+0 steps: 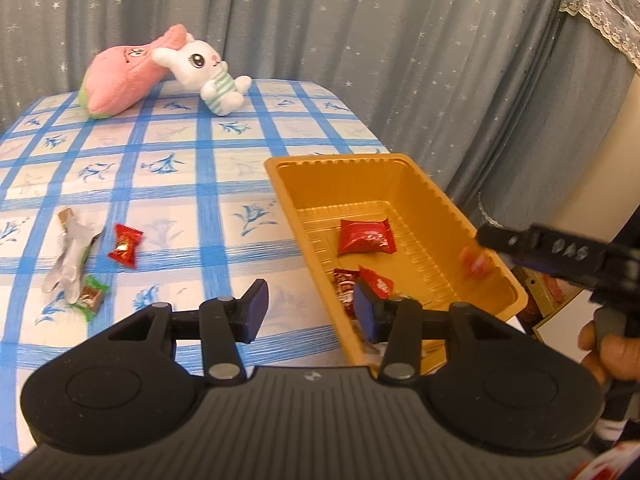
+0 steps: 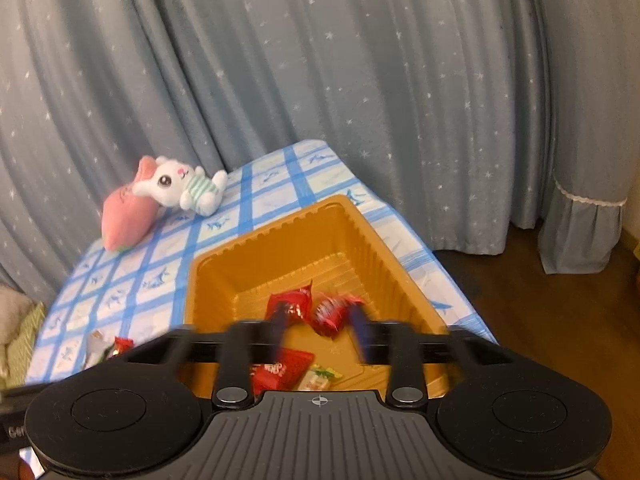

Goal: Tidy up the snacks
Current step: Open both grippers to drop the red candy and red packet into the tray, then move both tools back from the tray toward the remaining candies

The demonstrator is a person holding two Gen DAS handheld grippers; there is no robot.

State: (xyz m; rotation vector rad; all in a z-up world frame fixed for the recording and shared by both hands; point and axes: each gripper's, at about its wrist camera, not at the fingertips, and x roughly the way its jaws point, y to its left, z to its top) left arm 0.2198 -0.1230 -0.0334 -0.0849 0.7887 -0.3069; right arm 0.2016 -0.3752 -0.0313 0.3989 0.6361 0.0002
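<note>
Hovering over the tray [image 2: 224, 280] at the table's right edge, the right gripper [image 2: 320, 330] has its jaws apart, a red candy [image 2: 330, 314] blurred between them, looks like a drop. Left gripper [image 1: 310, 310] is open and empty, probably aimed at the candies [image 1: 125, 246] left near the table's left edge.

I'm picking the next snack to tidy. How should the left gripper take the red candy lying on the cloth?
Pinch the red candy across its plump middle, coming from above. Its twisted ends are thin and flared; the foil wrapper lies close alongside.
</note>
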